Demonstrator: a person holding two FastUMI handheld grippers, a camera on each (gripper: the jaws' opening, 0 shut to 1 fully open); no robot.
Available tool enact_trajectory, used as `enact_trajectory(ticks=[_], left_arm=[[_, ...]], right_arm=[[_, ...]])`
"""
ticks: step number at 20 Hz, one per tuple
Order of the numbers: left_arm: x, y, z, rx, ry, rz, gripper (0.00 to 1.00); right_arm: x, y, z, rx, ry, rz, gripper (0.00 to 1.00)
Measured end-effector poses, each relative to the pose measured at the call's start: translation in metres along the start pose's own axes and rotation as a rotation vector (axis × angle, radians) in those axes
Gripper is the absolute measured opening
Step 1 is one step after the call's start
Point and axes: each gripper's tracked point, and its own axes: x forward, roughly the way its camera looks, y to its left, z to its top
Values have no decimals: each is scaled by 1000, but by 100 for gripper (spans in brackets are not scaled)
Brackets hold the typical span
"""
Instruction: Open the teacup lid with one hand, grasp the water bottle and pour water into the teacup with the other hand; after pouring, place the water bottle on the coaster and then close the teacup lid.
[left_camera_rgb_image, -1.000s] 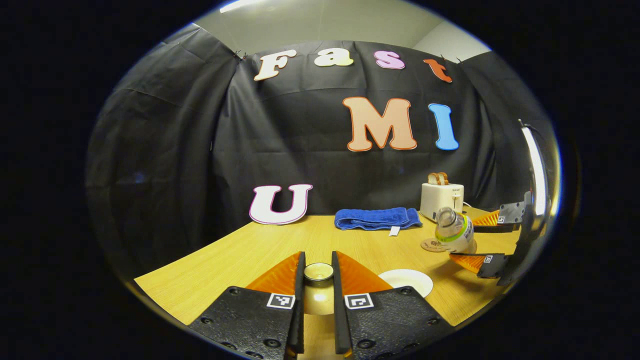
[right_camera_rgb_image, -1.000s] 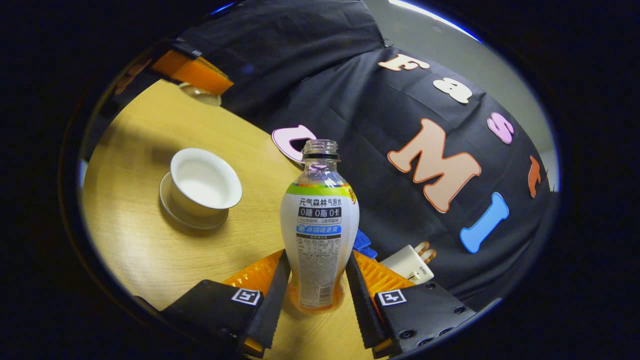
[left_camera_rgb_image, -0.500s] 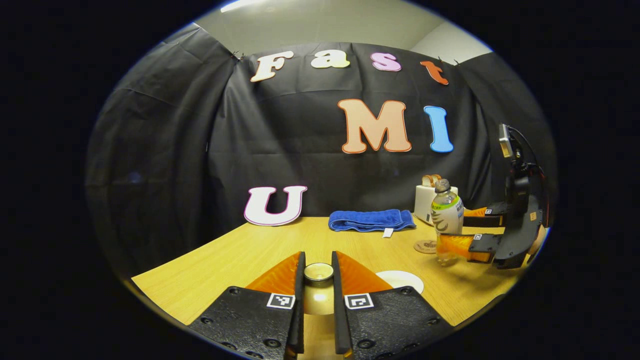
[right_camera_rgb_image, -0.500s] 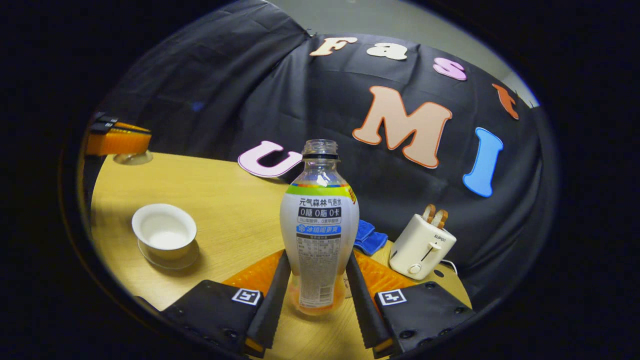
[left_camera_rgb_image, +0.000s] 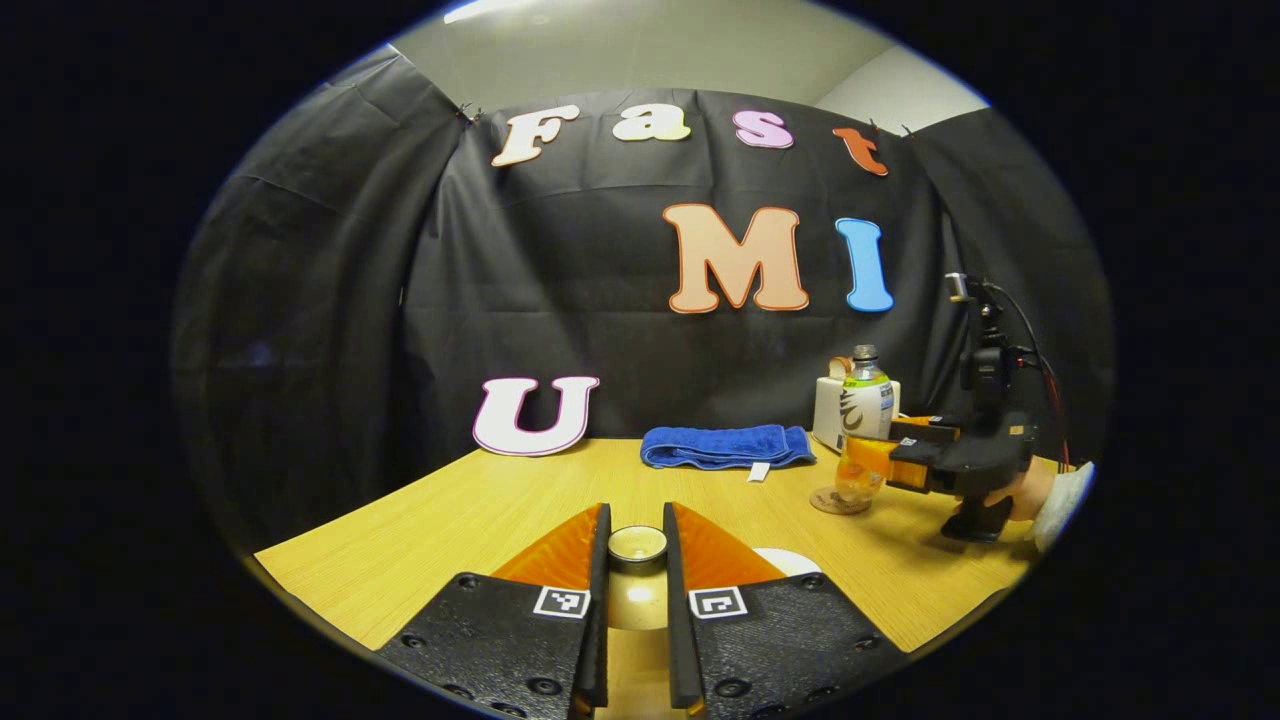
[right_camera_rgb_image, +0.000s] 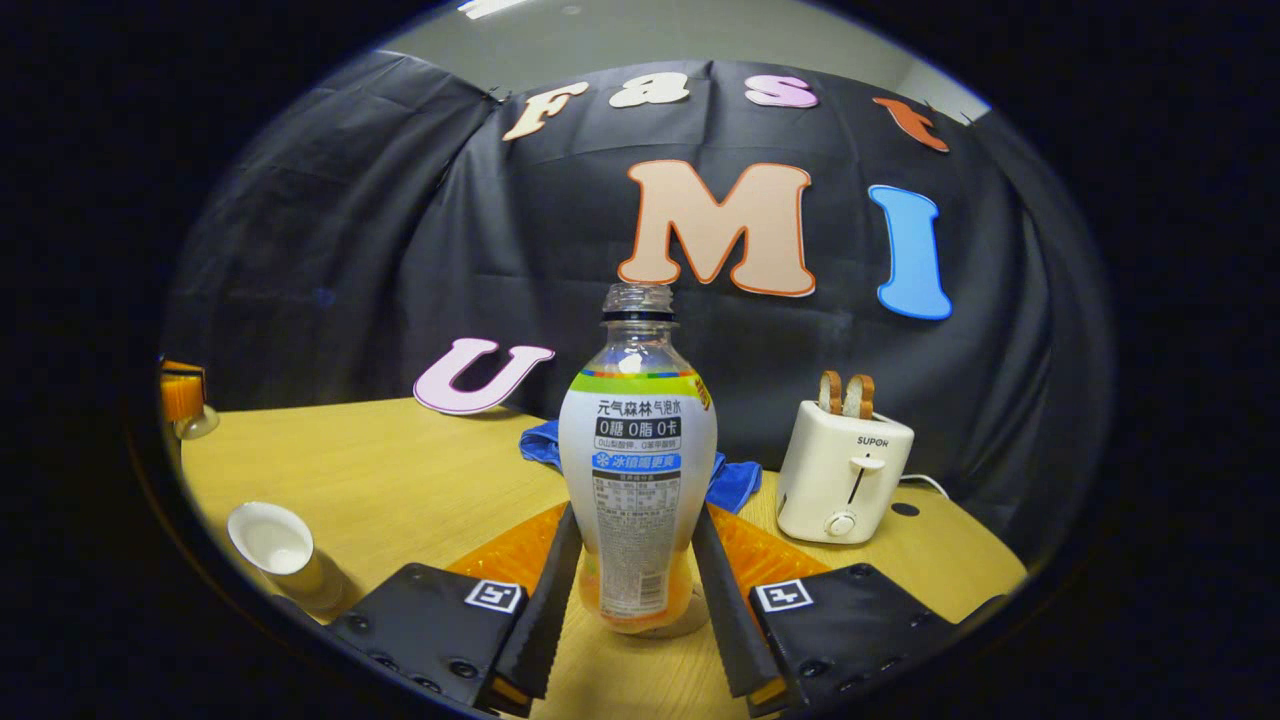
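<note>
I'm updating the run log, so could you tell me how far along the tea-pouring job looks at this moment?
Done: the teacup stands uncovered, and the left gripper holds its lid.
In hand: the right gripper grips the upright water bottle at the coaster.
Left: release the bottle, then close the teacup.

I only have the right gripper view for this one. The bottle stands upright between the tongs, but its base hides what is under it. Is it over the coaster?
Observer: In the left gripper view, yes. The water bottle is upright in the right tongs with its base at the coaster. I can't tell whether it touches.
Operator: What are the other tongs doing?
Observer: The left tongs are shut on the knob of the teacup lid, held off to one side of the teacup.
</note>
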Motion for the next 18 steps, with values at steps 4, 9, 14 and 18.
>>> enact_trajectory(ticks=[4,9,14,18], left_arm=[[0,-4,4,-5,-10,-7,21],[1,-12,5,-12,-14,-28,21],[2,-16,3,-20,-10,-38,21],[2,-18,4,-20,-11,-41,21]], right_arm=[[24,-19,-14,67,4,-70,70],[34,-25,-22,129,17,-80,69],[36,-23,-30,139,41,-73,69],[35,-19,-33,110,44,-63,72]])
